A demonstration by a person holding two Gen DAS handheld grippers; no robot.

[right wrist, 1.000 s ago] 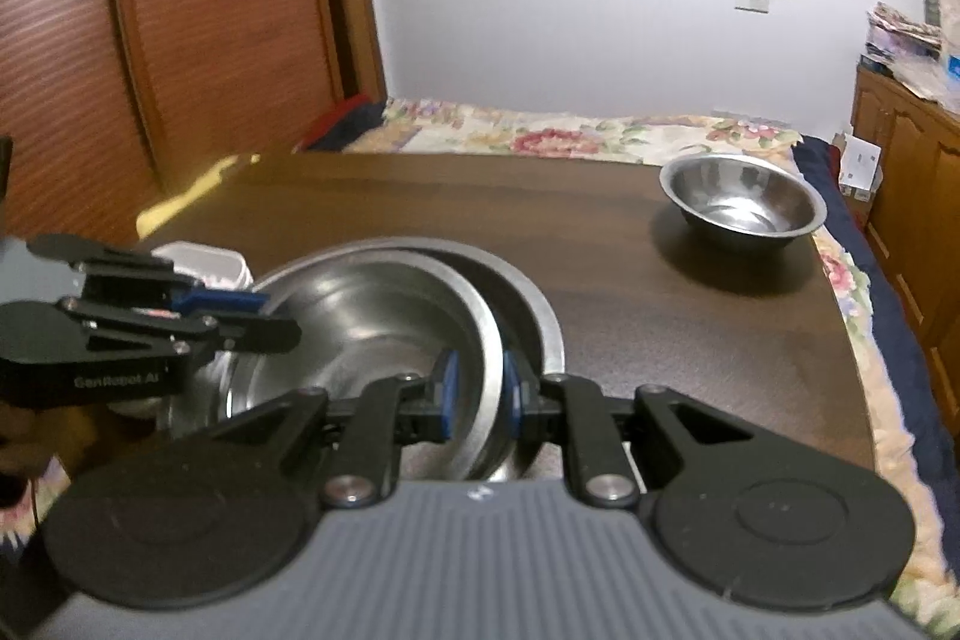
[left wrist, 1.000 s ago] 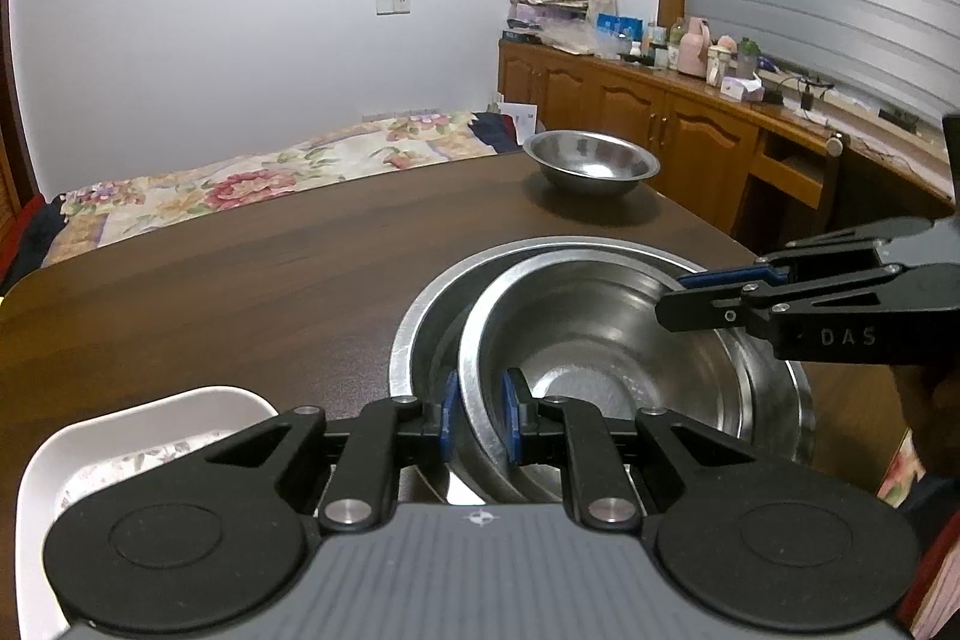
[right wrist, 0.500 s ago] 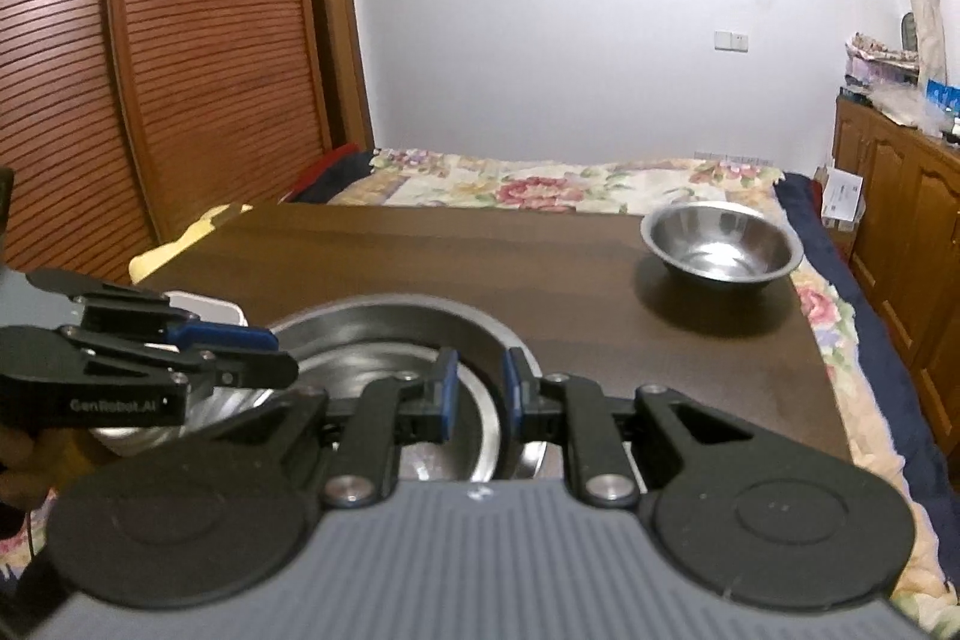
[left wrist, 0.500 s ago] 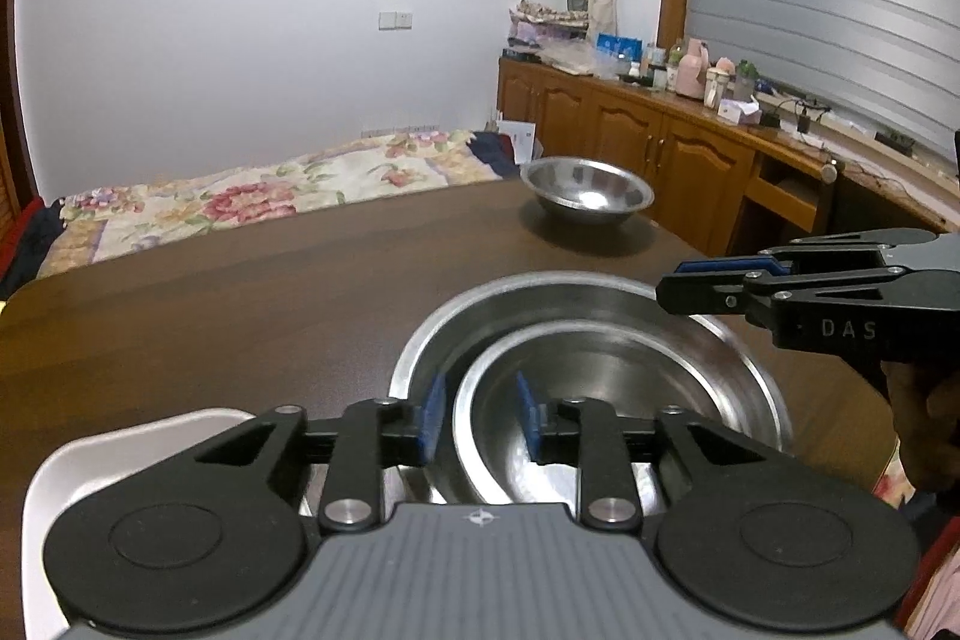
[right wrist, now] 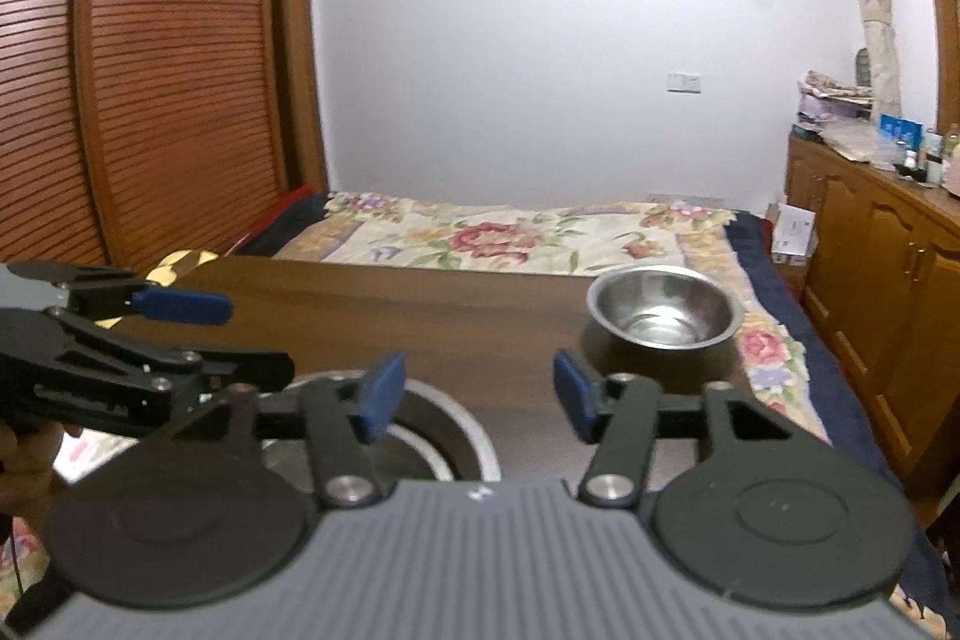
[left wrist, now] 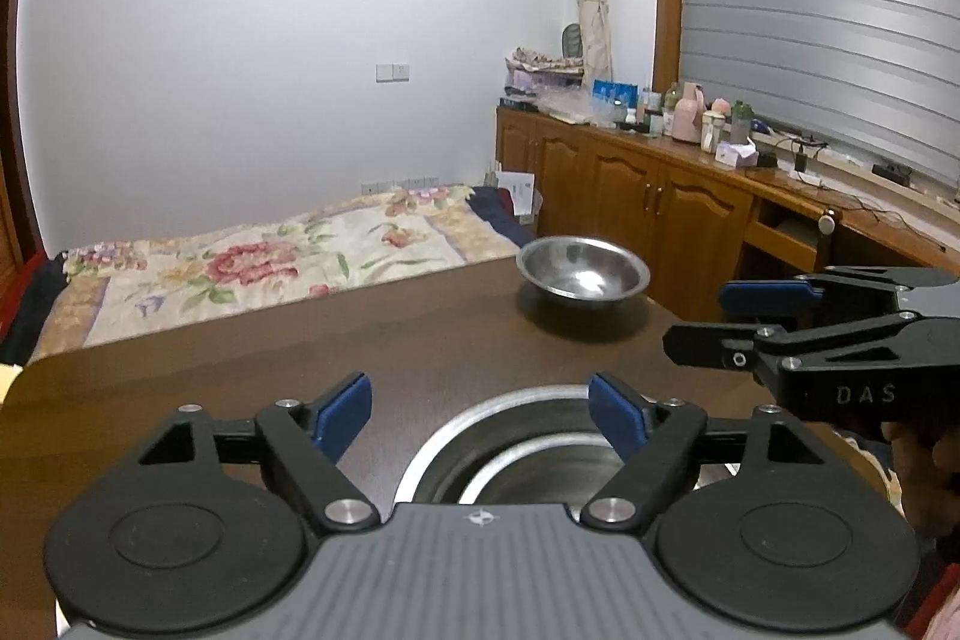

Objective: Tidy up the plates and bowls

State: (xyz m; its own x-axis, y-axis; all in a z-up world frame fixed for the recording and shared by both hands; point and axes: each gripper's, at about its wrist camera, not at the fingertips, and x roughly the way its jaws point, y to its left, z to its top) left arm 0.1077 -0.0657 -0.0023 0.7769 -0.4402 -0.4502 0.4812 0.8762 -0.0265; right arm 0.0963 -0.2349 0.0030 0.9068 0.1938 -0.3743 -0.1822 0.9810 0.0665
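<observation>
Both tongs have let go and lifted off the nested steel bowls [left wrist: 528,436].
Your left tongs [left wrist: 480,415] and right tongs [right wrist: 474,394] gape wide above the worktop [left wrist: 240,370].

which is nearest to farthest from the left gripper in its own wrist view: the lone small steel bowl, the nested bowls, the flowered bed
From the left gripper:
1. Nested bowls, just below the open fingers.
2. Lone small steel bowl, ahead to the right on the table.
3. Flowered bed, beyond the table's far edge.

Left gripper [left wrist: 480,415] gapes empty above nested steel bowls [left wrist: 510,454].

Nested bowls [left wrist: 528,436] before lone bowl [left wrist: 583,269]
</observation>
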